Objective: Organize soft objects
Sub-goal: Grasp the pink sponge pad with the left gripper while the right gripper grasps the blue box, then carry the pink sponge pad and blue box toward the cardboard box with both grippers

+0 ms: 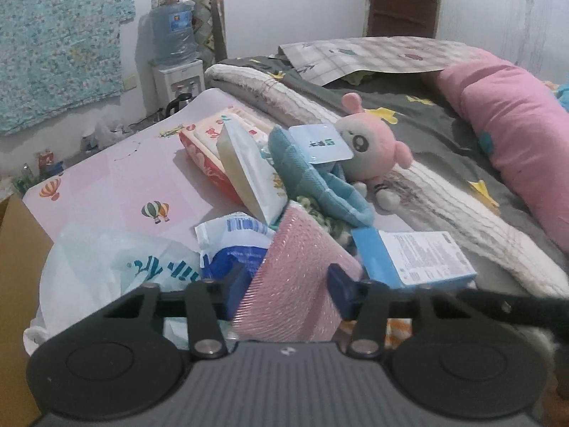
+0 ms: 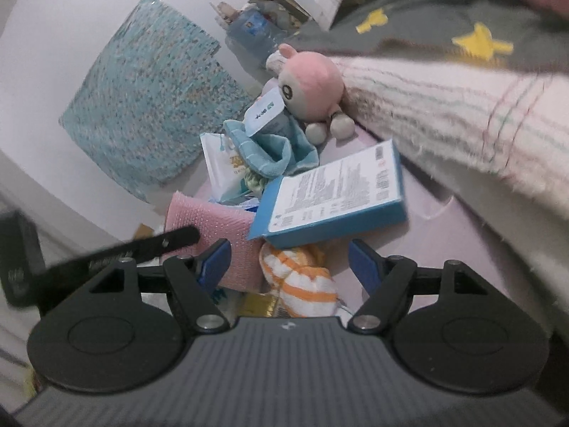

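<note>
A pink ribbed cloth (image 1: 298, 267) stands between the blue pads of my left gripper (image 1: 290, 288), which is shut on it; the same pink cloth (image 2: 209, 217) shows in the right wrist view. My right gripper (image 2: 288, 265) is open over an orange-and-white striped soft piece (image 2: 306, 284), whose sides its pads do not touch. Behind lie a teal towel (image 1: 309, 181) with a card tag and a pink-and-white plush toy (image 1: 373, 149), also seen from the right as the plush toy (image 2: 309, 78).
A blue box (image 1: 416, 256) lies right of the pink cloth. Tissue packs (image 1: 249, 167), a blue-and-white pouch (image 1: 234, 245) and a plastic bag (image 1: 106, 267) crowd the pink mat (image 1: 124, 178). A folded cream blanket (image 1: 444, 195) and a pink pillow (image 1: 508, 124) border the right.
</note>
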Demonstrator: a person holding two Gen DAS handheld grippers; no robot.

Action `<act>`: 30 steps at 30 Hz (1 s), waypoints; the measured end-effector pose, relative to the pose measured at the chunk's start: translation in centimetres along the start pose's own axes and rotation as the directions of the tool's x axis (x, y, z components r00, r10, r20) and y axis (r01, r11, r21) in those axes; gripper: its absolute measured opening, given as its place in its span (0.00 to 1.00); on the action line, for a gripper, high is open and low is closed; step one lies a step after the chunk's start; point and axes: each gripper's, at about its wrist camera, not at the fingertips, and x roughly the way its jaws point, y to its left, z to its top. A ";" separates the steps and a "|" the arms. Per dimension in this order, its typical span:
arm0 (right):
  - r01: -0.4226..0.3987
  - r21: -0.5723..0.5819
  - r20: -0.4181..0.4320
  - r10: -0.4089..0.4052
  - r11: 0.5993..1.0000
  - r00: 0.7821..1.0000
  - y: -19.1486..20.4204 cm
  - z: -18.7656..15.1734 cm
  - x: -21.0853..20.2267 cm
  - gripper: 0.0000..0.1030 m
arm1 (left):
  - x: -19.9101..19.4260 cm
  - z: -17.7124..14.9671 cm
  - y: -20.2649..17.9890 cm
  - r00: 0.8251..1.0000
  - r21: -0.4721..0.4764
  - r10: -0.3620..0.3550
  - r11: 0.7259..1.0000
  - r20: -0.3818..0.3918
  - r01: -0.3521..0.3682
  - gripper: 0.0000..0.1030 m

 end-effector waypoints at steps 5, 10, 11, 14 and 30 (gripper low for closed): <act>-0.024 0.096 -0.003 0.025 0.995 1.000 -0.9 0.5 1.4 0.71 | -1.4 -0.7 -1.0 1.000 0.049 -0.018 0.999 0.007 0.017 0.34; -0.039 0.238 0.028 0.033 0.970 0.999 -2.8 1.0 2.0 0.70 | -1.7 -1.4 -1.5 0.998 0.061 -0.058 0.996 -0.027 0.059 0.33; -0.036 0.257 0.034 0.028 0.966 0.999 -3.0 1.0 2.1 0.70 | -1.5 -1.4 -1.6 0.998 0.060 -0.062 0.996 -0.032 0.063 0.33; -0.031 0.290 0.045 0.018 0.957 0.999 -3.5 1.1 2.2 0.70 | -0.5 -1.2 -2.0 0.998 0.065 -0.045 0.997 -0.052 0.049 0.34; 0.041 0.109 0.026 -0.044 0.993 0.999 -1.4 2.2 -1.5 0.71 | -2.9 -1.0 0.0 0.998 -0.059 -0.055 0.997 0.017 0.056 0.31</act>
